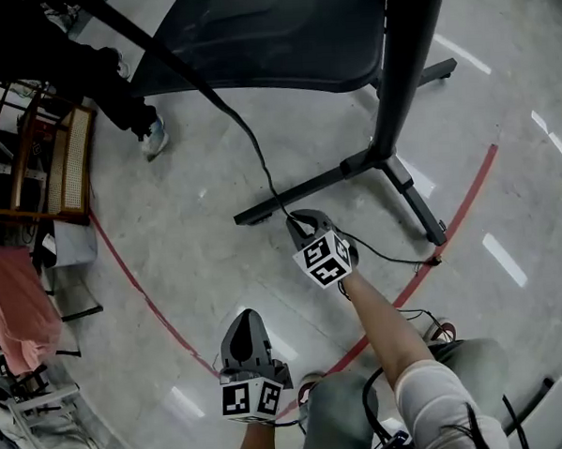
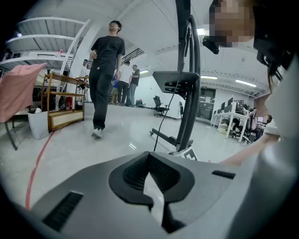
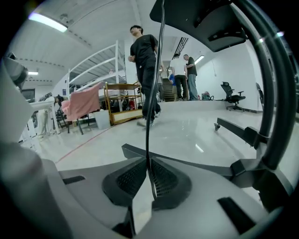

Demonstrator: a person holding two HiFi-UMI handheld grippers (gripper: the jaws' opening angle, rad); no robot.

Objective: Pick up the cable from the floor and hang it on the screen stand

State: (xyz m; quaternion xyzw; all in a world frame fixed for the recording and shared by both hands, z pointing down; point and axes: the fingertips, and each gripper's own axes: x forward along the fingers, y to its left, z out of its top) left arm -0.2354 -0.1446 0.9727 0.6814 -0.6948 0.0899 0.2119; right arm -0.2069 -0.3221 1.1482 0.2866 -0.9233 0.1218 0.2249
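A thin black cable (image 1: 259,164) hangs from the dark screen (image 1: 280,31) down to the floor beside the screen stand's (image 1: 406,71) base leg (image 1: 298,190), then runs on to the right. My right gripper (image 1: 301,220) is low at that leg, shut on the cable. In the right gripper view the cable (image 3: 156,70) rises straight up from the pinched right gripper (image 3: 148,161), with the stand's post (image 3: 275,93) at the right. My left gripper (image 1: 246,322) hangs nearer to me, shut and empty. In the left gripper view the left gripper (image 2: 149,156) faces the stand (image 2: 189,93).
A person in black (image 1: 114,87) walks at the upper left, also in the left gripper view as the person (image 2: 105,79). A wooden shelf (image 1: 43,166) and a pink cloth (image 1: 12,299) stand at the left. A red line (image 1: 144,292) curves across the glossy floor.
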